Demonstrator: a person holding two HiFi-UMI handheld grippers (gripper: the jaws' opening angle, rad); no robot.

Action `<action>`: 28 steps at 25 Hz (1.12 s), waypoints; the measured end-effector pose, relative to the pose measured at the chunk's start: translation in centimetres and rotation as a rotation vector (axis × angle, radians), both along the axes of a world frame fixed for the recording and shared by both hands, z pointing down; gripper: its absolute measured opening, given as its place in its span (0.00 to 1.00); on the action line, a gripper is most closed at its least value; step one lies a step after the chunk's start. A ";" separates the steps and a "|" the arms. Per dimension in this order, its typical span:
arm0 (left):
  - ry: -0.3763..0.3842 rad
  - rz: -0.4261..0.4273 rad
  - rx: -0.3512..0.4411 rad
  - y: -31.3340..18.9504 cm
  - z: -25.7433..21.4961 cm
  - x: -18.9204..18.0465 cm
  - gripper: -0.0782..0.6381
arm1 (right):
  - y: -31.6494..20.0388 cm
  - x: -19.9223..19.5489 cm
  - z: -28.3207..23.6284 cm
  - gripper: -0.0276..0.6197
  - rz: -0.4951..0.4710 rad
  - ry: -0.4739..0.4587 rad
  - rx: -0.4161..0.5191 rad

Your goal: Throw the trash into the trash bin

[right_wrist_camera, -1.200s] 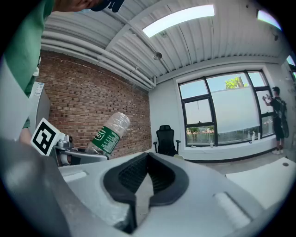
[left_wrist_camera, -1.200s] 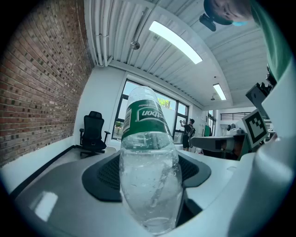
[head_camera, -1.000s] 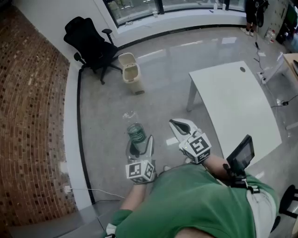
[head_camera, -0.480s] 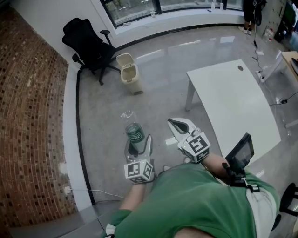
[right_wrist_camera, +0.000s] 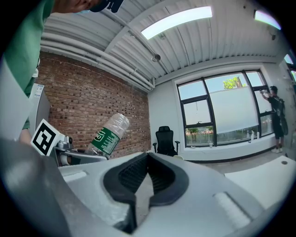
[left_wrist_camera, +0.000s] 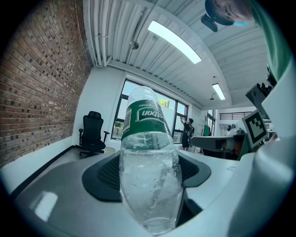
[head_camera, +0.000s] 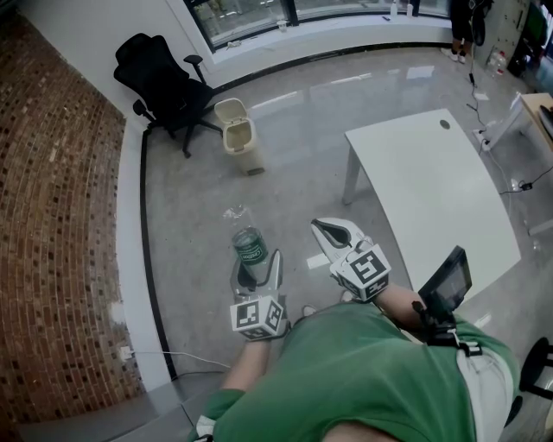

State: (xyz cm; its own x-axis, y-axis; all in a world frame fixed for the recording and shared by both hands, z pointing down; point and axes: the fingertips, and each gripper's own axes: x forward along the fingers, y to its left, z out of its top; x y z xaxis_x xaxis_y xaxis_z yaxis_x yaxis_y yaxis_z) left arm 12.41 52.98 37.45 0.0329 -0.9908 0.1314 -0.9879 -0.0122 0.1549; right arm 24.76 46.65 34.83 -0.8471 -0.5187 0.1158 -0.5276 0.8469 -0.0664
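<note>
A clear crumpled plastic bottle [head_camera: 249,244] with a green label sticks up from my left gripper [head_camera: 257,269], which is shut on its lower end. In the left gripper view the bottle [left_wrist_camera: 149,162] fills the middle, pinched between the jaws of the left gripper [left_wrist_camera: 150,194]. My right gripper [head_camera: 325,230] is held beside it, shut, with nothing in it. Its dark pads [right_wrist_camera: 134,178] meet in the right gripper view, where the bottle [right_wrist_camera: 107,134] shows at the left. The beige trash bin [head_camera: 238,125] stands far ahead on the floor, by the window wall.
A black office chair [head_camera: 164,82] stands just left of the bin. At the right is a white table [head_camera: 432,190]. A brick wall [head_camera: 60,224] runs along the left. A person [head_camera: 467,26] stands far off by the windows. Grey floor lies between me and the bin.
The view has shifted slightly, so the bin and chair sit a touch further left. Both grippers keep the same pose, with the bottle still held.
</note>
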 end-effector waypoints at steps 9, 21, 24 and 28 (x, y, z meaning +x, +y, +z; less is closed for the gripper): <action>0.017 -0.003 0.001 0.3 -0.1 -2.1 0.58 | 0.2 -1.6 0.2 0.05 0.023 0.009 -0.006; 0.041 0.022 -0.014 2.4 1.2 -6.1 0.58 | 2.7 -5.8 1.0 0.05 0.047 0.021 -0.025; 0.051 -0.001 -0.021 2.8 1.6 -7.3 0.58 | 2.7 -7.1 1.1 0.05 0.028 0.027 -0.022; 0.063 -0.024 -0.027 2.3 1.8 -8.7 0.58 | 1.9 -8.9 1.1 0.05 0.006 0.025 -0.019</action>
